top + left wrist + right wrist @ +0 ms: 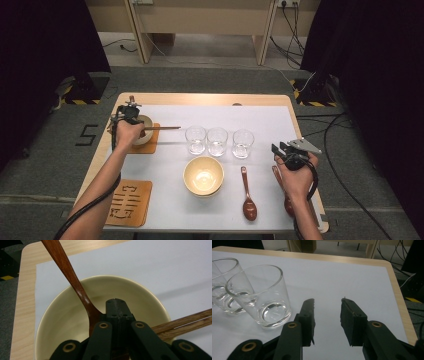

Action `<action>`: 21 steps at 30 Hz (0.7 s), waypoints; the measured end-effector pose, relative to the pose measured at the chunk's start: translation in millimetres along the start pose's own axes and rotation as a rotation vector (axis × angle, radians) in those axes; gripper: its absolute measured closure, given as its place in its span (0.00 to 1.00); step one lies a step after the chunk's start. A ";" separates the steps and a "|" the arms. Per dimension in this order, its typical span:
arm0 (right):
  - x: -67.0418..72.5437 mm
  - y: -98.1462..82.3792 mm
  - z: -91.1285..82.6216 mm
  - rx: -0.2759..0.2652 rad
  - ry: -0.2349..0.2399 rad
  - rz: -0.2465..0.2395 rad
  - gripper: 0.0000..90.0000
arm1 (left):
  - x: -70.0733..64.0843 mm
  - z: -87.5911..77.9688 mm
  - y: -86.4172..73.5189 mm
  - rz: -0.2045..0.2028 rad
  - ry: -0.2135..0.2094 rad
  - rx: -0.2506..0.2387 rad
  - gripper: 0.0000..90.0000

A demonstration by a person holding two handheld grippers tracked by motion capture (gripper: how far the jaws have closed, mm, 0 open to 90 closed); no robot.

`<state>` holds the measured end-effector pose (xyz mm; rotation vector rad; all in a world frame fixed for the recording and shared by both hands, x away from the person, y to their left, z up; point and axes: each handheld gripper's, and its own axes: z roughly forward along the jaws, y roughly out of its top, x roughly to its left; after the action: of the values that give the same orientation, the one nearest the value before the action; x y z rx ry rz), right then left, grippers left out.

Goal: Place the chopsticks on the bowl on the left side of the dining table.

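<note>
Spoon (75, 282) — brown wood, pinched at the neck between the pressed-together jaws of the left gripper (115, 305); its handle rises up and away toward the table's near-left corner in the left gripper view, and its bowl end is hidden under the gripper, so contact with the bowl floor cannot be told.

Bowl (60, 315), cream, directly below that gripper; in the high view it sits on a wooden coaster (150, 146) at the table's far left, under the left hand (129, 133).

Chopsticks (185, 323), wooden, laid across the bowl's rim and pointing toward the glasses.

Right gripper (327, 315) — jaws spread apart, nothing between them, held just above the white mat (342, 277) at the table's right side, near the closest glass.

Glasses (217, 141), three, clear, in a row at mid-table.

Second cream bowl (203, 176), in front of the glasses, seemingly stacked on another.

Second brown spoon (247, 195), flat on the mat to the right of that bowl; a third one (278, 177) lies partly hidden under the right hand (296, 176).

Second coaster (129, 202), wooden with cut-out pattern, at the near-left edge.
</note>
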<state>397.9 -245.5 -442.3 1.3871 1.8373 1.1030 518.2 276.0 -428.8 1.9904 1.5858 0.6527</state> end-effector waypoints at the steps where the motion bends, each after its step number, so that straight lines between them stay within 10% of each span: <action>1: 0.1 0.0 0.1 -0.002 0.001 0.001 0.71 | 0.3 0.1 -0.5 -0.001 0.001 0.001 0.99; 21: 0.1 0.2 0.0 -0.003 0.000 0.001 0.71 | 15.8 -9.4 -6.8 -0.029 0.050 0.009 0.99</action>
<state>397.9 -245.4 -442.0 1.3860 1.8344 1.1057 510.3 293.6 -425.3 1.9682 1.6458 0.6904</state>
